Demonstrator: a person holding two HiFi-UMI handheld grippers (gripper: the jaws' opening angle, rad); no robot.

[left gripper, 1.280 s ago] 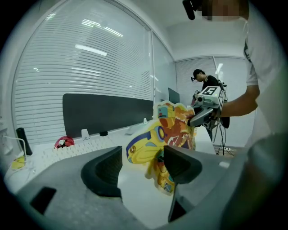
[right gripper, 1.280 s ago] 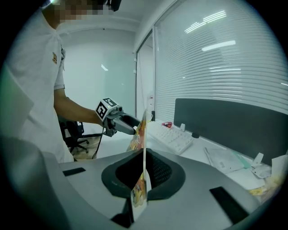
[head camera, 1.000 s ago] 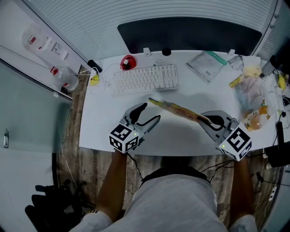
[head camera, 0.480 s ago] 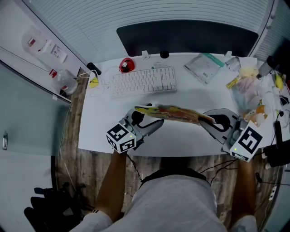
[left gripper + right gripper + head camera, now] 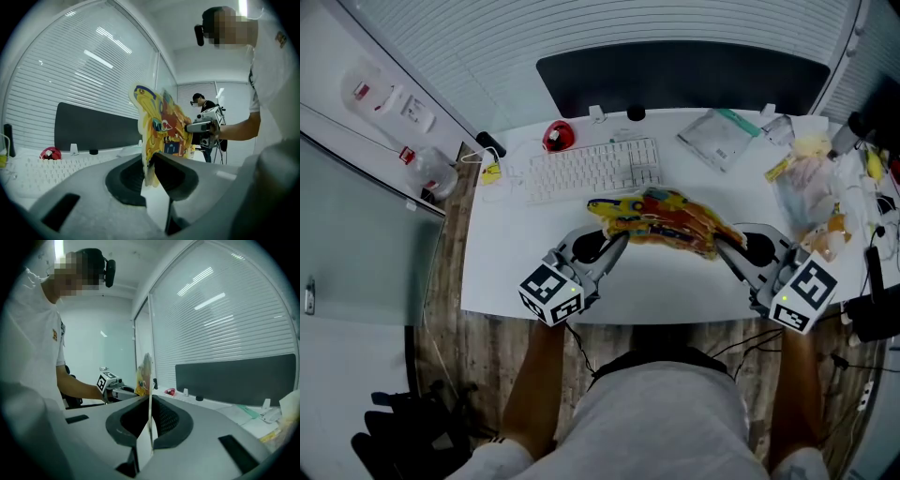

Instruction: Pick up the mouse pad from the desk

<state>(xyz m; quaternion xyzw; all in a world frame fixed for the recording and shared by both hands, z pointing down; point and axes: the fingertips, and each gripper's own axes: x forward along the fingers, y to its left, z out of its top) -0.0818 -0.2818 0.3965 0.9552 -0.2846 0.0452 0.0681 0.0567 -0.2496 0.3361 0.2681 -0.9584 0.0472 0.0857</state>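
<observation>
White counter [image 5: 502, 272], with a keyboard [image 5: 592, 169] and a red round item [image 5: 556, 137] at the far side and bagged clutter far right. Colourful printed mouse pad [image 5: 661, 217] is clear of the counter, held in the air near of the keyboard and spanning both grippers. Left hand-held gripper [image 5: 609, 242] has just been closing its jaws and now pinches the pad's left edge. Right hand-held gripper [image 5: 724, 244] is clamped on the right edge, with the pad edge-on between its jaws. Pad bows a bit mid-span. My read: the pick-up is essentially done. What's left is extra clearance at most, with both pinches kept firm.
</observation>
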